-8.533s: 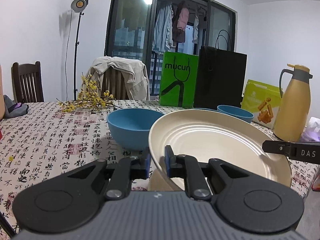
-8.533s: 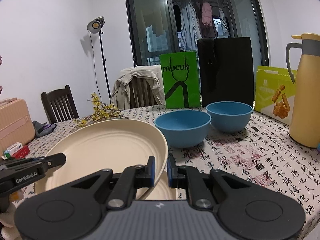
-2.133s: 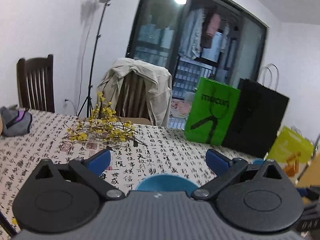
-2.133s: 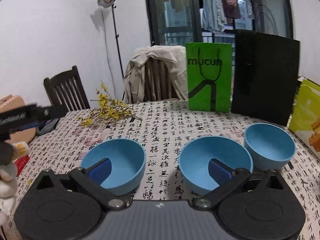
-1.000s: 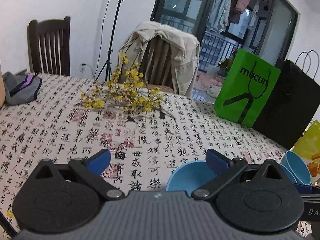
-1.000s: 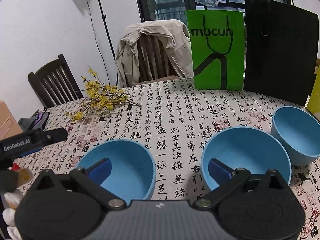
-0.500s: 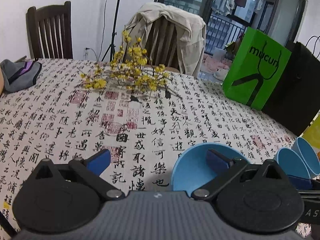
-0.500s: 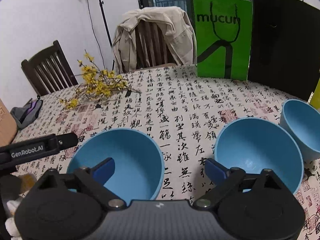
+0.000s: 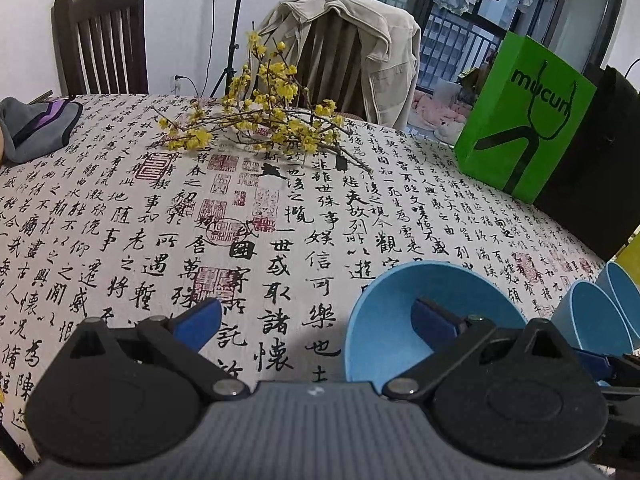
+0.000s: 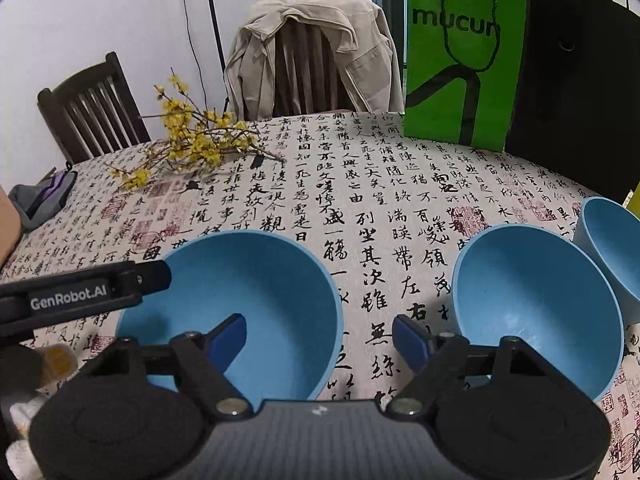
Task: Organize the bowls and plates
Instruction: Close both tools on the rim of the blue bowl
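My right hand-held gripper [image 10: 318, 338] straddles the near rim of the left blue bowl [image 10: 256, 292], jaws just narrowing, not yet gripping. My left hand-held gripper [image 9: 316, 320] gapes wide over that bowl's left rim, empty.

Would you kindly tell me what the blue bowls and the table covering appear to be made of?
The round blue bowls look like matte plastic or melamine: uniform colour, dull sheen, though I cannot be certain. The calligraphy-printed tablecloth seems woven fabric, soft and unglossy.

My table [image 10: 360, 184], under its calligraphy cloth, is carrying three blue bowls [image 10: 256, 280] along my near edge, a yellow flowering branch [image 10: 192, 140] and two bags [image 10: 460, 60] at its far edge.
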Available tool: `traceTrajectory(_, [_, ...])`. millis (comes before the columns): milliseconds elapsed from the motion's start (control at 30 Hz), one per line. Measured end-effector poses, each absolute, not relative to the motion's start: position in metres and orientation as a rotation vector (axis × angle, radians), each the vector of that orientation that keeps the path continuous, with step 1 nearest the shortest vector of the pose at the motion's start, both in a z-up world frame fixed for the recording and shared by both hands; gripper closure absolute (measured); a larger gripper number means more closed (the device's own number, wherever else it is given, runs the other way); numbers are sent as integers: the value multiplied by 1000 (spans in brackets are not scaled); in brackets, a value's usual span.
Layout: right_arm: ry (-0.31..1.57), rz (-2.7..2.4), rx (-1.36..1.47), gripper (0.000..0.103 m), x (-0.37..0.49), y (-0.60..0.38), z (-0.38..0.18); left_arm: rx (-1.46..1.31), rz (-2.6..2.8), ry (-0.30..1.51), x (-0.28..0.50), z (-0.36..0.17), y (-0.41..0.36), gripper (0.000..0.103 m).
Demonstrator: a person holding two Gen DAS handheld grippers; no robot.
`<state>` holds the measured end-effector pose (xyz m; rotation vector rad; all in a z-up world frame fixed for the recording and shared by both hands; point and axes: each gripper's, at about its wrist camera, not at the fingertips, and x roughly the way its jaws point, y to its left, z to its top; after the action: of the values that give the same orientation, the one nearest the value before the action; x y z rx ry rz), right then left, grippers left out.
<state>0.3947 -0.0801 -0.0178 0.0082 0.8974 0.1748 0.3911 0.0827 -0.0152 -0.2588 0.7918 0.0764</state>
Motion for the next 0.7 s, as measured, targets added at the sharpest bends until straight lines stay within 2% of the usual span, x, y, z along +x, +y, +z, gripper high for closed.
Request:
traceTrajectory(200, [922, 175, -19, 34, 398, -74, -26, -239, 75, 800, 392, -21, 76, 5])
traceTrajectory(367, [940, 171, -26, 46, 402, -71, -32, -228, 60, 811, 394, -26, 72, 25])
traceTrajectory(433, [942, 170, -29, 54, 402, -70, -33, -223, 54, 815, 395, -28, 70, 31])
traceTrajectory(567, [955, 174, -23, 62, 404, -70, -36, -204, 44, 813, 395, -31, 66, 50])
traceTrajectory(700, [974, 177, -4, 76, 406, -73, -41, -196, 41, 815, 396, -34, 65, 63])
